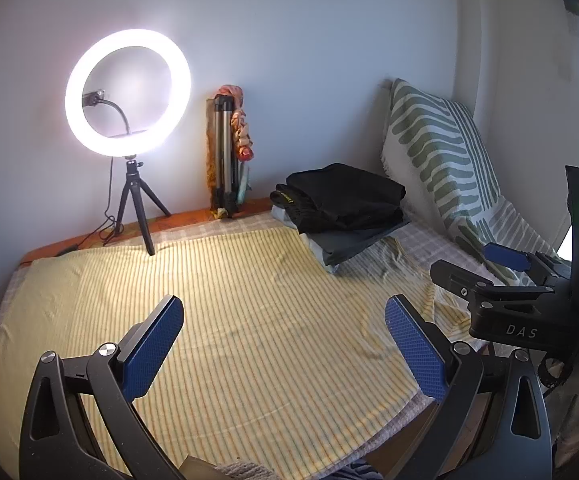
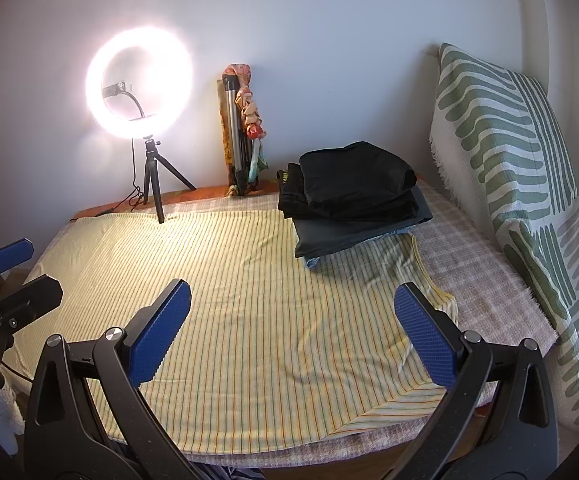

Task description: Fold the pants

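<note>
A stack of folded dark pants (image 1: 345, 204) (image 2: 353, 200) lies at the far side of the bed, black ones on top of grey and blue ones. My left gripper (image 1: 285, 320) hovers open over the yellow striped sheet (image 1: 229, 300), holding nothing. My right gripper (image 2: 293, 320) is also open and holds nothing above the same sheet (image 2: 249, 280). Each gripper shows in the other's view: the right gripper (image 1: 477, 266) at the right edge, the left gripper (image 2: 21, 274) at the left edge. Both are well short of the stack.
A lit ring light (image 1: 75, 96) (image 2: 141, 130) on a small tripod stands at the back left. A folded tripod wrapped in cloth (image 1: 229, 152) (image 2: 241, 128) leans on the wall. A green-patterned pillow (image 1: 441, 152) (image 2: 501, 152) stands at the right, on a checked cover (image 2: 469, 272).
</note>
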Demonstrator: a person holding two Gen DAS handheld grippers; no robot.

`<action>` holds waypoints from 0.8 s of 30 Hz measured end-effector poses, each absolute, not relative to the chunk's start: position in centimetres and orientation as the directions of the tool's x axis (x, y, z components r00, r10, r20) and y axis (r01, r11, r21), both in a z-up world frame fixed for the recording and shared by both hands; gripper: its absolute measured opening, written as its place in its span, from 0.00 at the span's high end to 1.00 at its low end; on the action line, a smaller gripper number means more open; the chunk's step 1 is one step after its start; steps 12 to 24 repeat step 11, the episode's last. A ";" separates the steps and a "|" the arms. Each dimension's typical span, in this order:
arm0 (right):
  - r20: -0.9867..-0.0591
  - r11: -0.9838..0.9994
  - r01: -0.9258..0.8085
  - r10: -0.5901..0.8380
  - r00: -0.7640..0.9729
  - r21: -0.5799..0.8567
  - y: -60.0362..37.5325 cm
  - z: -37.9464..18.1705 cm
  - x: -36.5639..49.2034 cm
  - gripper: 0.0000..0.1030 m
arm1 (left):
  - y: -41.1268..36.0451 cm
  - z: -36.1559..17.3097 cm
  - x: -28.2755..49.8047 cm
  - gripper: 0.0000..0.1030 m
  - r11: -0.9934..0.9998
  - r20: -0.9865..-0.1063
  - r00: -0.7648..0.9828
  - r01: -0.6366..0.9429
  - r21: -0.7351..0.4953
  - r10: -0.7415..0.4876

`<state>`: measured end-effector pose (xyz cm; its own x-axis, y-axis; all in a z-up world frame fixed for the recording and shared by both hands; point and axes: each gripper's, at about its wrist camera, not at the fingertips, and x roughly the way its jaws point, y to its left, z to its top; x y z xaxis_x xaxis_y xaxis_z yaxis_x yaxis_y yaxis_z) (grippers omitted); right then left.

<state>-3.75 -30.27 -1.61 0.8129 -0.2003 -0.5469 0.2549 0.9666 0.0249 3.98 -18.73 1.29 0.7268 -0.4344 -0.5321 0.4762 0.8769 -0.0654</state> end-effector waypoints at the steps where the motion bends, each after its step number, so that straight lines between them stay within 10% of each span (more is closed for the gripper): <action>1: -0.548 0.967 0.253 -0.199 0.813 0.024 -30.3 -1.7 -3.7 0.00 | -18.7 1.2 4.0 0.02 0.877 -0.532 0.726 0.475 -0.069 -0.435; 24: -0.555 0.969 0.247 -0.193 0.809 0.024 -30.3 -2.1 -3.6 0.00 | -18.2 0.7 4.2 0.02 0.870 -0.530 0.714 0.483 -0.099 -0.457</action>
